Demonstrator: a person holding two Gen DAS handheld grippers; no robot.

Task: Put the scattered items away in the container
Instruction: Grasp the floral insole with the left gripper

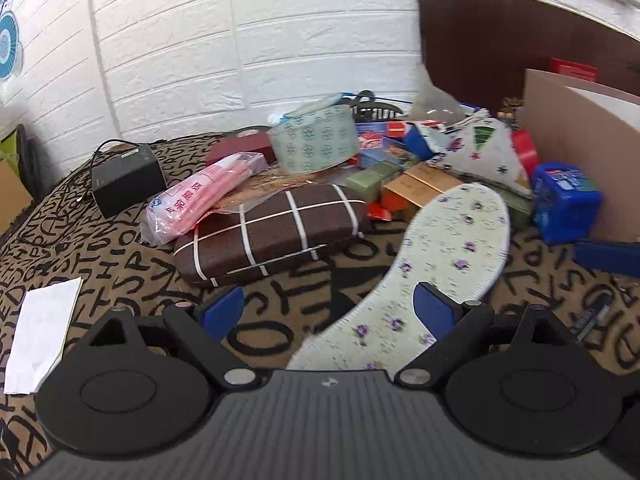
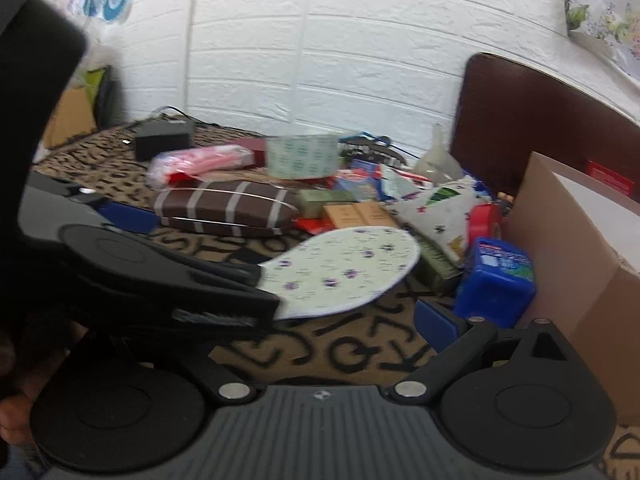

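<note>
Tan cloth printed with black letters (image 1: 132, 256) covers the surface under my left tongs (image 1: 334, 307), whose blue pads stand spread wide above it, nothing pinched; the heel of a flowered insole (image 1: 448, 248) lies under the gap between them. Behind the insole a brown checked case (image 1: 272, 228), a pink packet (image 1: 200, 196), a black box (image 1: 128, 180) with a cable, and a round patterned tin (image 1: 316, 140) crowd the cloth. A white brick-pattern wall (image 1: 240, 40) backs it all; a cardboard box (image 1: 584, 136) stands at the right beside a blue tub (image 1: 564, 200).

From my right tongs (image 2: 434, 322), blurred, only one blue pad shows, so I cannot tell how they stand. The same insole (image 2: 344, 268) lies on the lettered cloth (image 2: 332, 348), my left tongs (image 2: 132, 216) over its near end. The cardboard box (image 2: 568, 240) rises at right, a dark headboard (image 2: 540, 120) behind it against the white wall (image 2: 320, 60).
</note>
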